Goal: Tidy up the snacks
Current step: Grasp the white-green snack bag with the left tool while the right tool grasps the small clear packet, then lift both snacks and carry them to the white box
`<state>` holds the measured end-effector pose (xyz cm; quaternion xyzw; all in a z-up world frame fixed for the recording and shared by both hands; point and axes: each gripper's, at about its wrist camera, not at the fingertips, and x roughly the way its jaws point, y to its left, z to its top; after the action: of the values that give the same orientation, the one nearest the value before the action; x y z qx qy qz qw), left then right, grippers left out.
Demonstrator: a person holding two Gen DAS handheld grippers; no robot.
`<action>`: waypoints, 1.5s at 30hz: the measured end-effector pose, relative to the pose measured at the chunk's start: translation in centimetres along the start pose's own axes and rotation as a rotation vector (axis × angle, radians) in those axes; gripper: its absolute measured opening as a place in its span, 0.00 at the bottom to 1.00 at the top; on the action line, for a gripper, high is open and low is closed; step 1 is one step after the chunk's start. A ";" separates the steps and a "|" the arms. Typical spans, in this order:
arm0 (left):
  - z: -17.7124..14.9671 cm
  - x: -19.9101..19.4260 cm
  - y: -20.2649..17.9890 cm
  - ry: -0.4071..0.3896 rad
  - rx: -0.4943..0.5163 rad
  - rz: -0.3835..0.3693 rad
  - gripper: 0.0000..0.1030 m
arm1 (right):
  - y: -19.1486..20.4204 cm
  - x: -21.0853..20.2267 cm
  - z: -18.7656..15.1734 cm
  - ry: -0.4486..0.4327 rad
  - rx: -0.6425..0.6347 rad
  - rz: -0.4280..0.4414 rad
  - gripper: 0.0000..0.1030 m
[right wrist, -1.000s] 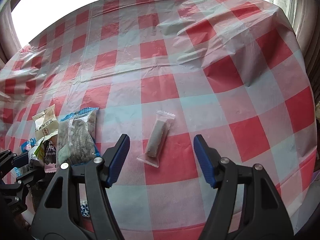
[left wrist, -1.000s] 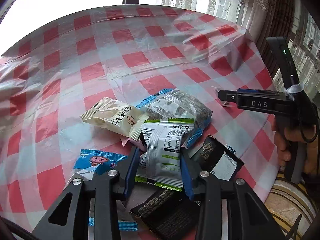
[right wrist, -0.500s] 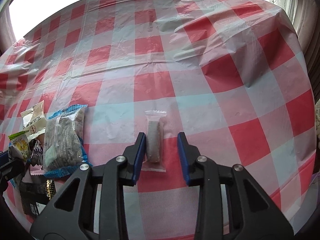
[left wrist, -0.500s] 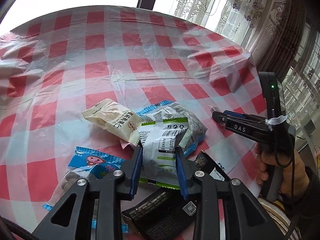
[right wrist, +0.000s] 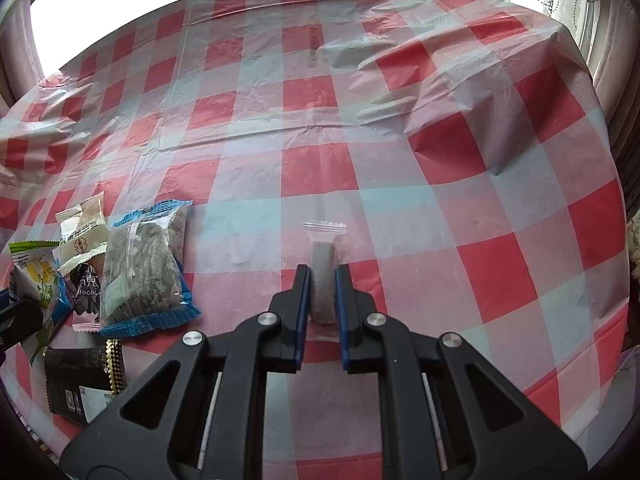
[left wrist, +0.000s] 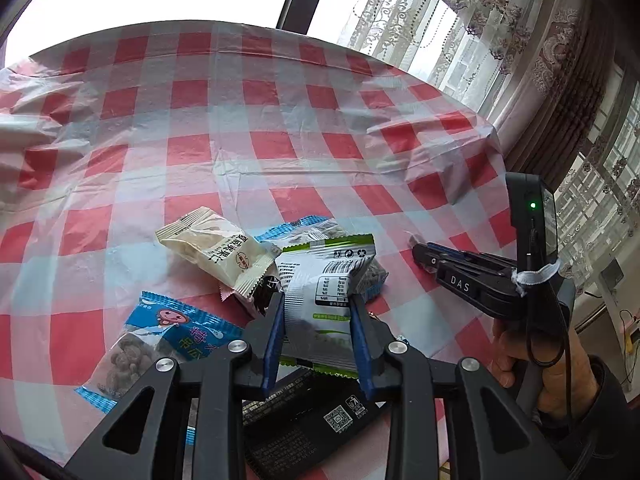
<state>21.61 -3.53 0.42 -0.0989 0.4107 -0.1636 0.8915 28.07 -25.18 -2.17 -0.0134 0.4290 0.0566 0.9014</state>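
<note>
My left gripper (left wrist: 318, 304) is shut on a silver-and-green snack packet (left wrist: 326, 276) and holds it lifted above the snack pile; the packet also shows at the left edge of the right wrist view (right wrist: 34, 276). My right gripper (right wrist: 322, 276) is shut on a small clear-wrapped grey bar (right wrist: 323, 264) lying on the red-checked tablecloth (right wrist: 360, 140). The right gripper shows from the side in the left wrist view (left wrist: 424, 254).
Around the pile lie a cream packet (left wrist: 212, 248), a blue cartoon packet (left wrist: 160, 340), a black packet (left wrist: 316, 420) and a clear blue-edged bag of dark pieces (right wrist: 144, 268). The table edge and curtains (left wrist: 540, 60) are at the right.
Both grippers closed: the left one on the green-and-silver packet, which has risen off the pile, the right one on the clear-wrapped bar.
</note>
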 end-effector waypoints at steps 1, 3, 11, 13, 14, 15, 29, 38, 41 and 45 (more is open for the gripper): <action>0.0 -0.2 -0.2 -0.003 -0.001 -0.001 0.31 | 0.0 -0.4 -0.1 -0.005 -0.002 0.003 0.15; 0.0 -0.5 -0.7 -0.008 0.001 -0.002 0.31 | 0.0 -1.2 -0.4 -0.012 -0.003 0.009 0.15; -0.3 -1.4 -2.9 -0.020 0.007 -0.013 0.31 | -0.6 -3.9 -1.3 -0.038 0.005 0.031 0.15; -0.3 -1.5 -3.6 -0.018 0.014 -0.017 0.31 | -0.8 -4.6 -1.6 -0.043 0.006 0.037 0.15; -0.4 -1.6 -4.0 -0.017 0.018 -0.021 0.31 | -0.9 -4.9 -1.8 -0.046 0.008 0.038 0.15; -0.4 -1.6 -4.4 -0.015 0.022 -0.025 0.31 | -1.0 -5.3 -2.0 -0.048 0.011 0.041 0.15; -1.6 -1.7 -10.5 0.010 0.092 -0.099 0.31 | -4.9 -10.0 -5.2 -0.065 0.059 0.055 0.15; -2.2 -1.3 -14.2 0.039 0.149 -0.127 0.31 | -8.8 -12.2 -7.5 -0.069 0.120 0.034 0.15; -2.5 -1.1 -15.6 0.051 0.176 -0.141 0.31 | -10.6 -12.9 -8.3 -0.067 0.144 0.013 0.15; -2.8 -0.6 -17.6 0.073 0.206 -0.165 0.31 | -13.3 -13.5 -9.8 -0.053 0.180 -0.024 0.15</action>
<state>15.39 -19.74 4.55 -0.0341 0.4144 -0.2812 0.8649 13.58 -40.31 1.75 0.0640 0.4081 0.0075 0.9107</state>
